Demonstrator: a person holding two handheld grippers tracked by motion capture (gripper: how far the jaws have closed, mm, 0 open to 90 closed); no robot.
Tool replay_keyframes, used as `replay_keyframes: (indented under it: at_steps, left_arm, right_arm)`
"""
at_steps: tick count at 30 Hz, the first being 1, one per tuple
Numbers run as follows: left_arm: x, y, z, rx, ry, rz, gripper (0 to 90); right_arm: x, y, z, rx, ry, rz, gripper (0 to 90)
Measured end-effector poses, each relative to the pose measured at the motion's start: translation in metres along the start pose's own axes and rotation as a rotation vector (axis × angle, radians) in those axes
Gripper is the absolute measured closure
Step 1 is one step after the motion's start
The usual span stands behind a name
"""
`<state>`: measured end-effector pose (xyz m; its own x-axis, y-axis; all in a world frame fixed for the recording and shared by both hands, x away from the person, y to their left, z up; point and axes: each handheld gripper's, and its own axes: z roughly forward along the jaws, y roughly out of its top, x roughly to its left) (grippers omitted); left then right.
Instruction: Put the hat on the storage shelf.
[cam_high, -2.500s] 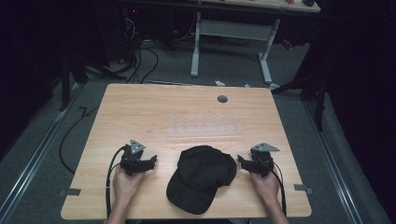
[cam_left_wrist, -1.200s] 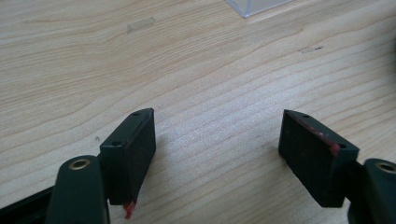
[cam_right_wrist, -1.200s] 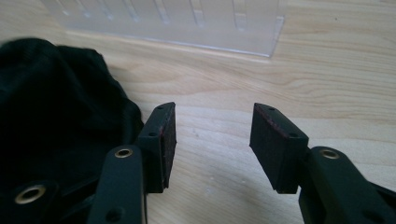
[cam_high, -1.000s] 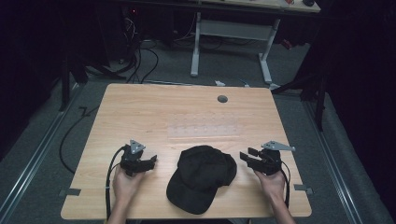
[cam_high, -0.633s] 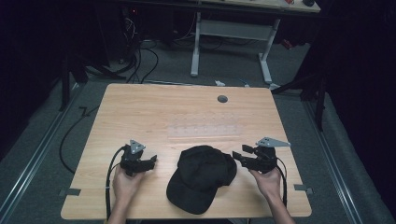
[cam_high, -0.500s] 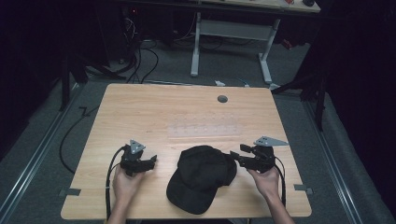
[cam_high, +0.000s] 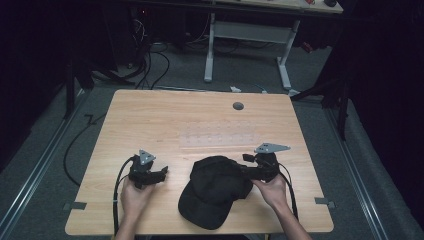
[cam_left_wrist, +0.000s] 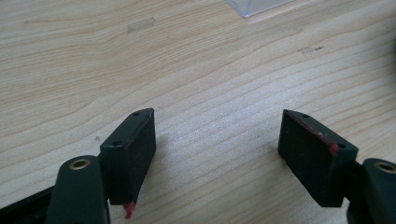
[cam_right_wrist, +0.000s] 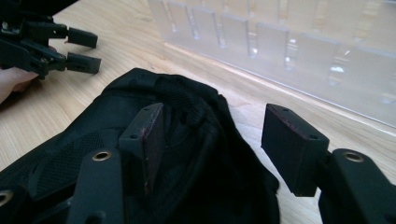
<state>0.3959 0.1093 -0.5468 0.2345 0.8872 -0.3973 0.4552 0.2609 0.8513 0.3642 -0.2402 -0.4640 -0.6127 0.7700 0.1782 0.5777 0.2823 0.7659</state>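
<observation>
The right gripper (cam_high: 248, 166), fingers (cam_right_wrist: 144, 135) just opened wide, has slid in over the black cap's (cam_high: 216, 189) crown near the table's (cam_high: 165, 115) front edge, while the left gripper (cam_high: 161, 172) stays put, fingers spread on bare wood.

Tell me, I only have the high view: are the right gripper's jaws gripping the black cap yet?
Observer: No. In the right gripper view the right gripper stands open, one jaw over the cap, the other over bare wood.
Operator: What lies just beyond the cap?
Observer: A clear plastic tray with a row of compartments; they look empty.
Operator: And the left gripper?
Observer: The left gripper is open with bare table between its jaws.
</observation>
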Motion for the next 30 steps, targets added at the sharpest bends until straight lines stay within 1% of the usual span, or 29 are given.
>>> replay_keyframes:
  at_steps: [2,4,7,8,10,16,19,24,30]
  left_arm:
    - [0.000,0.000,0.000,0.000,0.000,0.000,28.0]
    - [0.000,0.000,0.000,0.000,0.000,0.001,27.8]
    - [0.000,0.000,0.000,0.000,0.000,0.001,27.7]
    - [0.000,0.000,0.000,0.000,0.000,0.001,27.7]
    - [0.000,0.000,0.000,0.001,0.000,0.001,27.7]
    - [0.000,0.000,0.000,0.001,-0.001,0.001,27.6]
    - [0.000,0.000,0.000,0.001,-0.002,0.001,27.4]
    - [0.000,0.000,0.000,0.001,-0.002,0.002,27.4]
    - [0.000,0.000,0.000,0.001,-0.002,0.003,27.4]
  right_arm:
    - [0.002,0.003,0.007,0.023,0.002,-0.004,40.1]
    - [0.002,0.004,0.010,0.027,0.005,-0.006,40.1]
    - [0.001,0.005,0.019,0.055,0.007,0.002,40.1]
    - [0.001,0.005,0.019,0.055,0.007,0.002,40.1]
    - [0.000,0.005,0.025,0.072,0.009,0.007,40.1]
    - [0.002,0.007,0.031,0.099,0.005,0.000,40.2]
    - [0.002,0.008,0.033,0.105,0.006,0.012,40.3]
    - [-0.001,0.007,0.039,0.140,-0.002,0.028,40.2]
    - [-0.006,0.002,0.046,0.158,0.011,0.037,39.9]
